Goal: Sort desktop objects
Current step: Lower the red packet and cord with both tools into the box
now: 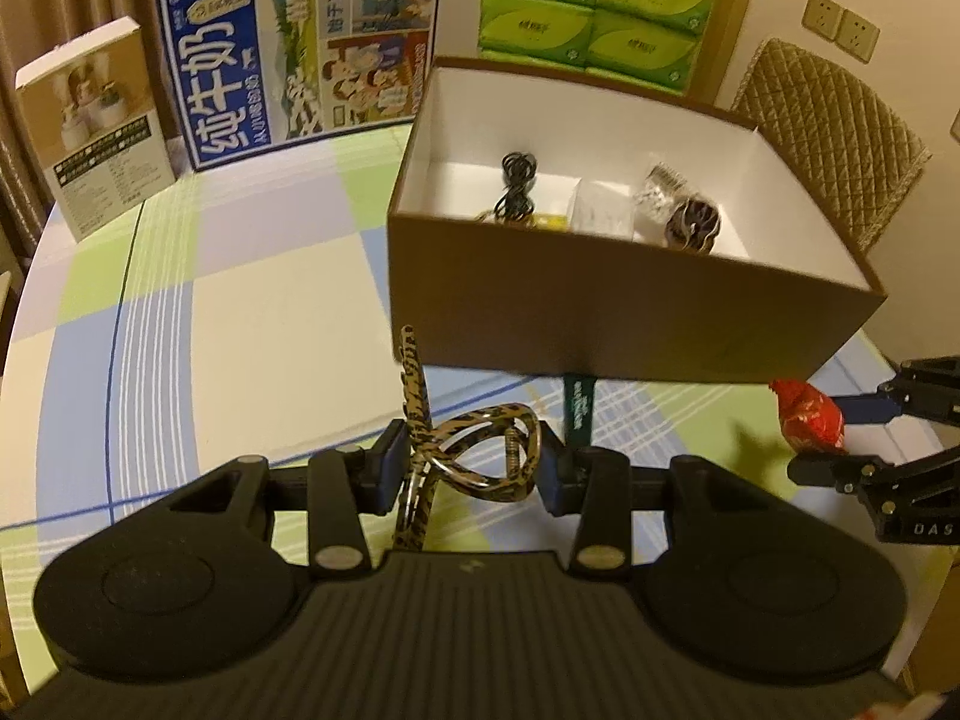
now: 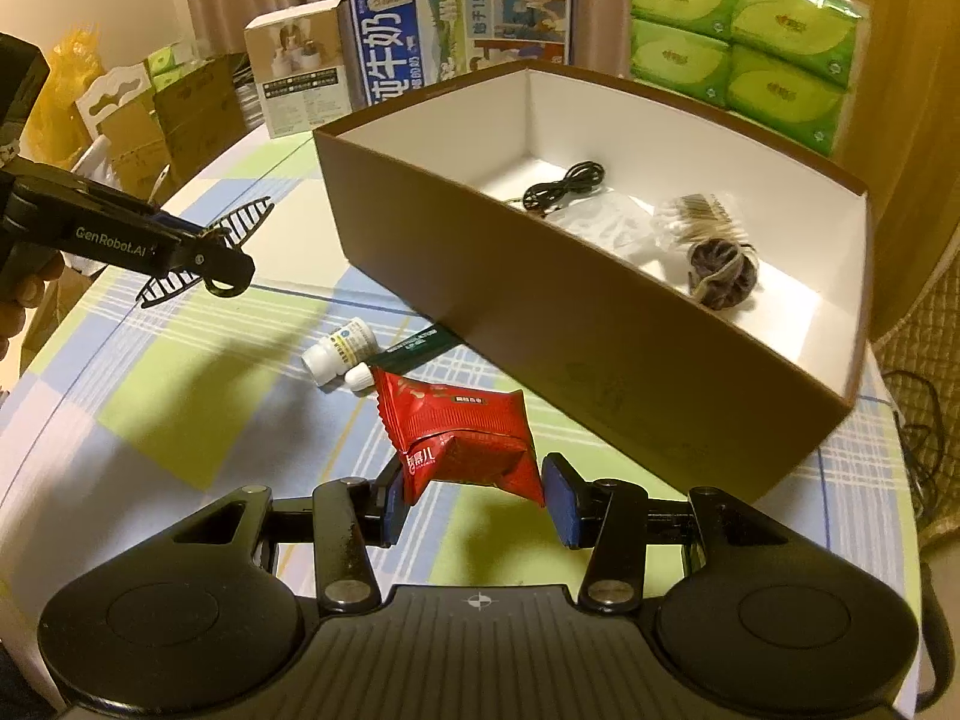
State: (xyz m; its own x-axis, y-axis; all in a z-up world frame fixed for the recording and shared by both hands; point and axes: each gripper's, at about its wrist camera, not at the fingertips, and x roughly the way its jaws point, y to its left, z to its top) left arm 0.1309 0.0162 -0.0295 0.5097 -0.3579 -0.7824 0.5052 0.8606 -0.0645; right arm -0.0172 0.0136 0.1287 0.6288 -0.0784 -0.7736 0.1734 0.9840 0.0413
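My left gripper (image 1: 474,468) is shut on a leopard-print hair claw clip (image 1: 480,456), held above the checked tablecloth just in front of the brown box (image 1: 600,312). My right gripper (image 2: 477,501) is shut on a red snack packet (image 2: 462,432), near the box's (image 2: 540,324) long side wall. Each view shows the other hand: the right gripper (image 1: 840,438) with the red packet (image 1: 807,417) at the far right, and the left gripper (image 2: 222,258) with the clip (image 2: 240,219) at the left. Inside the white-lined box lie a black cable (image 2: 561,183), a dark scrunchie (image 2: 723,270) and clear bags.
A small white bottle (image 2: 339,348) and a dark green sachet (image 2: 414,348) lie on the table (image 1: 240,330) beside the box. Behind it stand a blue milk carton (image 1: 300,48), a small white carton (image 1: 96,120) and green tissue packs (image 1: 594,6). A quilted chair (image 1: 834,132) is at the right.
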